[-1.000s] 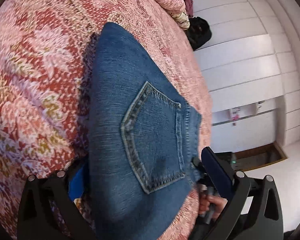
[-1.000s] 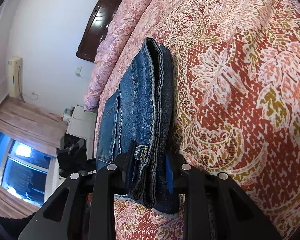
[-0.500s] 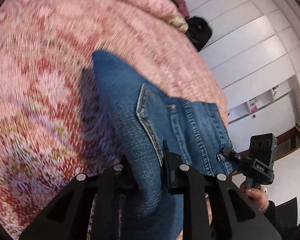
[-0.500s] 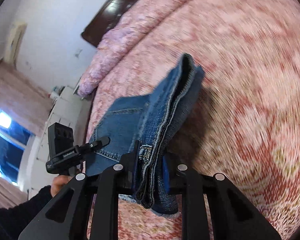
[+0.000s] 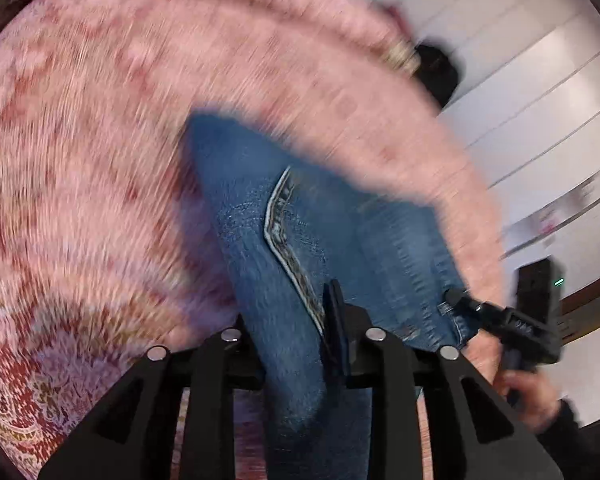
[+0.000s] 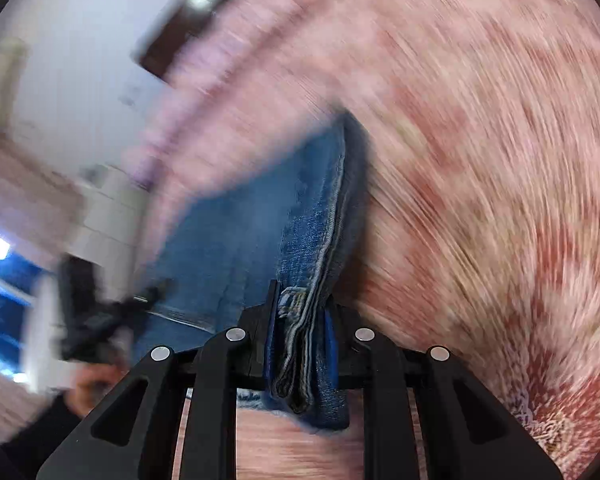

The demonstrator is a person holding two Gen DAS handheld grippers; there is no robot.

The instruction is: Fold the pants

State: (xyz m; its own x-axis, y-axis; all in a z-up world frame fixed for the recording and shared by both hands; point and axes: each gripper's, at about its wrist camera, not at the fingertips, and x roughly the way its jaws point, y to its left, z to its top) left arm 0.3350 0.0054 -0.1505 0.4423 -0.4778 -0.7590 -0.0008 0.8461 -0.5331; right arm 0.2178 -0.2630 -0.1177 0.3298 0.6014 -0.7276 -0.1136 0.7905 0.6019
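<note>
Folded blue jeans (image 5: 280,220) hang a little above the pink patterned bedspread (image 5: 80,200), a back pocket seam showing. My left gripper (image 5: 292,320) grips one near corner; denim fills the gap while its jaws are opening, and the right pad still presses the cloth. In the right wrist view the jeans (image 6: 240,232) show their stacked folded edges. My right gripper (image 6: 302,308) clamps these layers at the other corner, its jaws easing slightly open. Each view shows the other gripper, the right gripper (image 5: 500,316) and the left gripper (image 6: 100,312), held by a hand (image 5: 520,388). Both views are motion-blurred.
Pink pillows (image 5: 260,20) and a dark headboard (image 6: 172,48) lie at the bed's far end. White wardrobe doors (image 5: 540,120) and a dark bag (image 5: 440,68) stand past the bed's right side. A white nightstand (image 6: 108,208) and a window (image 6: 0,280) are on the other side.
My left gripper closed from wide open onto the jeans' corner. Both grippers then lifted the folded jeans off the bedspread and swung them across the bed; the right grip stayed on.
</note>
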